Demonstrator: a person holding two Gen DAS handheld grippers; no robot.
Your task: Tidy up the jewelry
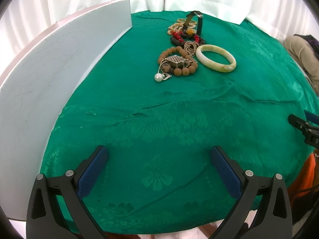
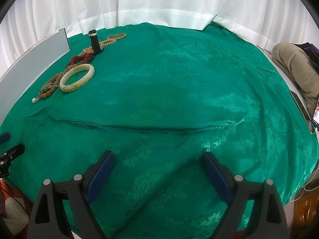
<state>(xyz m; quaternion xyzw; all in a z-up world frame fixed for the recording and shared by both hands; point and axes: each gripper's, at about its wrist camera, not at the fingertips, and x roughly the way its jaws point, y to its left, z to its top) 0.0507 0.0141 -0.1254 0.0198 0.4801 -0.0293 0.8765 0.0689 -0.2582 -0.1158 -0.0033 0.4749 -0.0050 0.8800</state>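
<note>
A heap of jewelry lies on the green cloth (image 1: 159, 119). It holds a pale jade bangle (image 1: 216, 58), a brown bead bracelet (image 1: 177, 62) with a silver pendant on it, a pearl pendant (image 1: 158, 77), red and dark beads (image 1: 185, 35), gold chains and a black watch (image 1: 199, 23). My left gripper (image 1: 159, 155) is open and empty, well short of the heap. My right gripper (image 2: 158, 163) is open and empty over bare cloth. In the right wrist view the bangle (image 2: 76, 77) and watch (image 2: 95, 42) lie far left.
A pale grey flat box (image 1: 49, 75) stands along the left of the table; it also shows in the right wrist view (image 2: 30, 65). White curtains hang behind. The cloth has a long crease (image 2: 139, 128). A person's leg (image 2: 295, 67) is at the right.
</note>
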